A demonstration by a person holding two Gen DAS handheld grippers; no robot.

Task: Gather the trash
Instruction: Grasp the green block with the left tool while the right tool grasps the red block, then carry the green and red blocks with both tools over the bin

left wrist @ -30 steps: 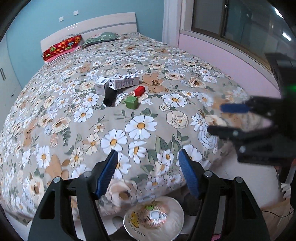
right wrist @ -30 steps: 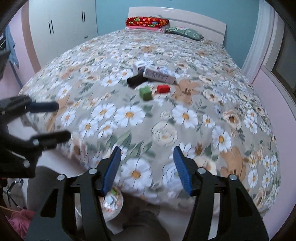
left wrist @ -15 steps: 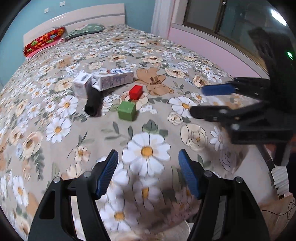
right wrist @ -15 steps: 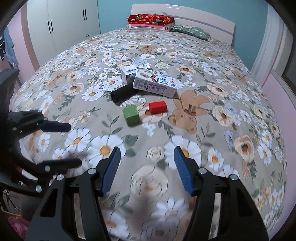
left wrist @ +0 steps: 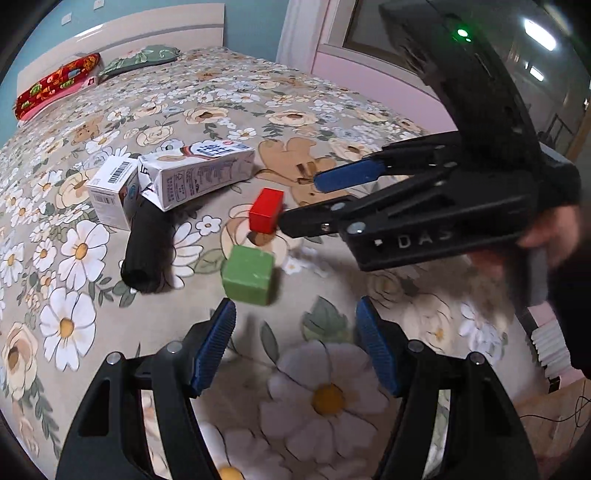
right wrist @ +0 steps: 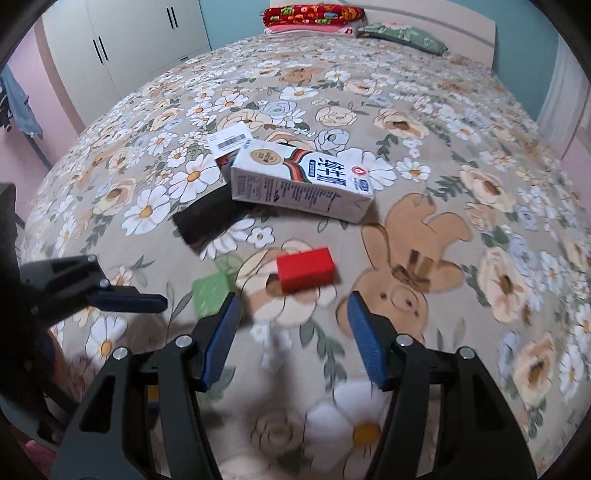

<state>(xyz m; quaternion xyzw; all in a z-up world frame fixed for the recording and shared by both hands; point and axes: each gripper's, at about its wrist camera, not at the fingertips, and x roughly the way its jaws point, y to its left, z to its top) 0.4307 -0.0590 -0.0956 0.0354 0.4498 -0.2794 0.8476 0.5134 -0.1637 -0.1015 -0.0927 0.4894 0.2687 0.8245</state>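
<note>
On the floral bedspread point(left wrist: 332, 398) lie a white milk carton point(left wrist: 199, 173) point(right wrist: 299, 181), a small white barcode box point(left wrist: 110, 188) point(right wrist: 231, 142), a black tube point(left wrist: 147, 243) point(right wrist: 207, 218), a red block point(left wrist: 266, 211) point(right wrist: 306, 268) and a green block point(left wrist: 248, 275) point(right wrist: 211, 293). My left gripper point(left wrist: 295, 332) is open, just short of the green block. My right gripper point(right wrist: 291, 321) is open, just short of the red block. In the left wrist view the right gripper point(left wrist: 299, 201) comes in from the right, its lower fingertip beside the red block.
Pillows point(right wrist: 314, 16) lie by the headboard point(right wrist: 472, 26). A white wardrobe point(right wrist: 129, 48) stands left of the bed. A window point(left wrist: 517, 66) and a pink wall point(left wrist: 388, 92) run along the bed's right side.
Both grippers have moved forward over the bed toward the cluster of objects. The blocks and carton now sit much closer. Both stay open.
</note>
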